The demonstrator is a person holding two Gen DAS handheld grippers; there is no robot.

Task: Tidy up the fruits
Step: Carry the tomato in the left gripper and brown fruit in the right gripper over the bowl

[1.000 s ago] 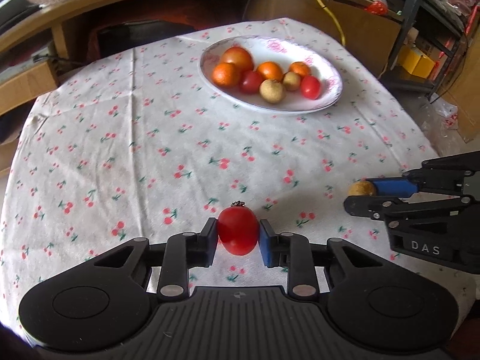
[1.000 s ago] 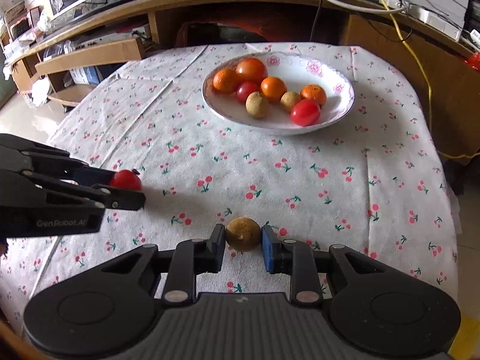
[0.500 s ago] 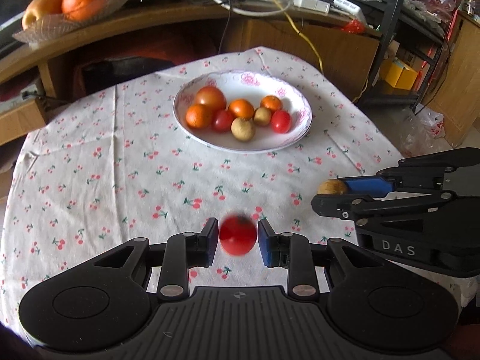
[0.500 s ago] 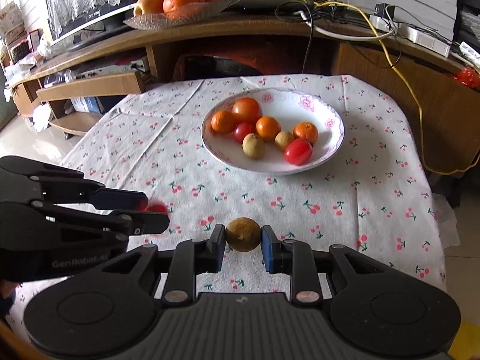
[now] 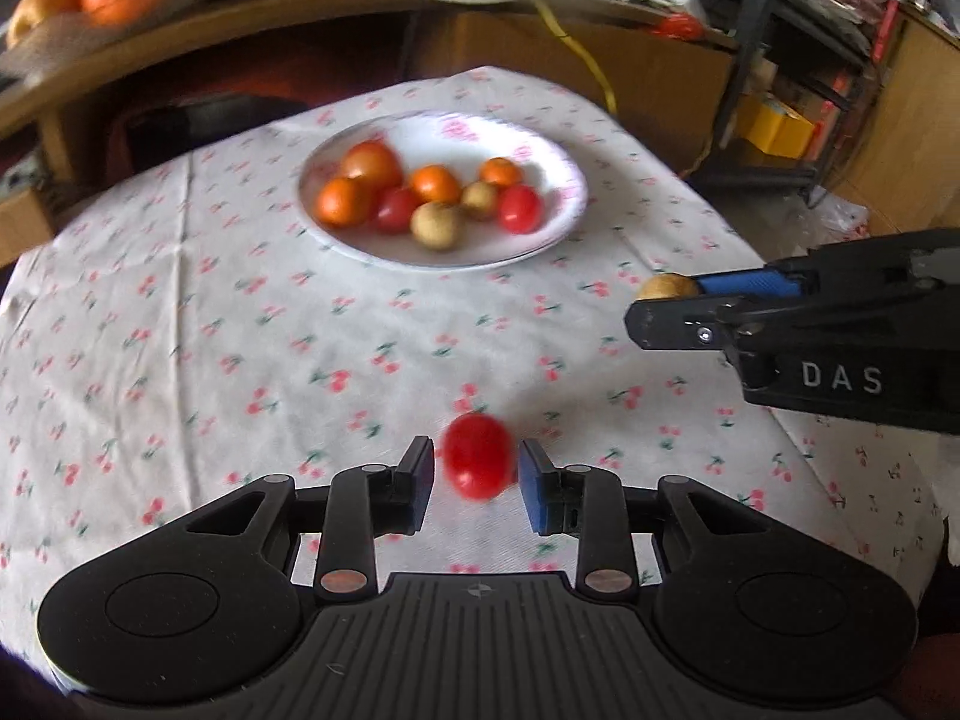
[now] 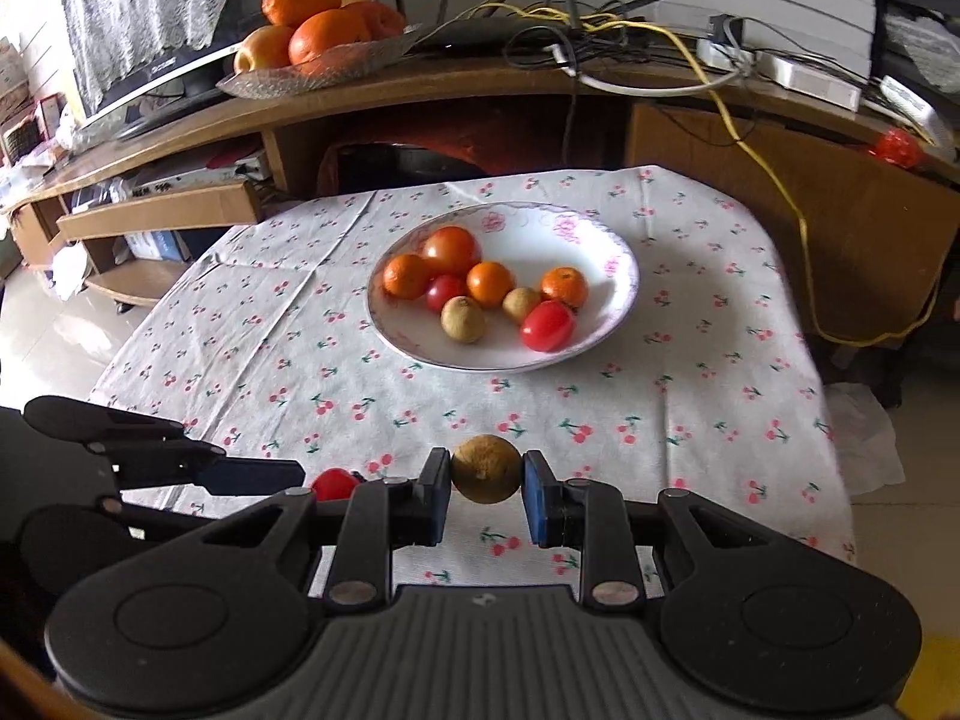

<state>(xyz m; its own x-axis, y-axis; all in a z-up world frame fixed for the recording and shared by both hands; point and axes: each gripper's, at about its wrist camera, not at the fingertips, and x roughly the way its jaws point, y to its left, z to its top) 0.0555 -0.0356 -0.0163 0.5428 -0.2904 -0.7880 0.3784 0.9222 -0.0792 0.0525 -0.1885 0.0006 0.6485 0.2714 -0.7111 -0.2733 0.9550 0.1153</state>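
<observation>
A square table under a white cherry-print cloth (image 6: 690,312) fills both views. At 12 o'clock on it sits a round white china bowl with pink flowers (image 6: 618,267) holding oranges, red tomatoes and two brown fruits. At 9 o'clock in the right wrist view, the black left gripper (image 5: 470,474) has a small gap beside its blurred red cherry tomato (image 5: 478,463); whether it grips, I cannot tell. The black right gripper (image 6: 487,495) is clamped on a small round brown fruit (image 6: 486,468).
</observation>
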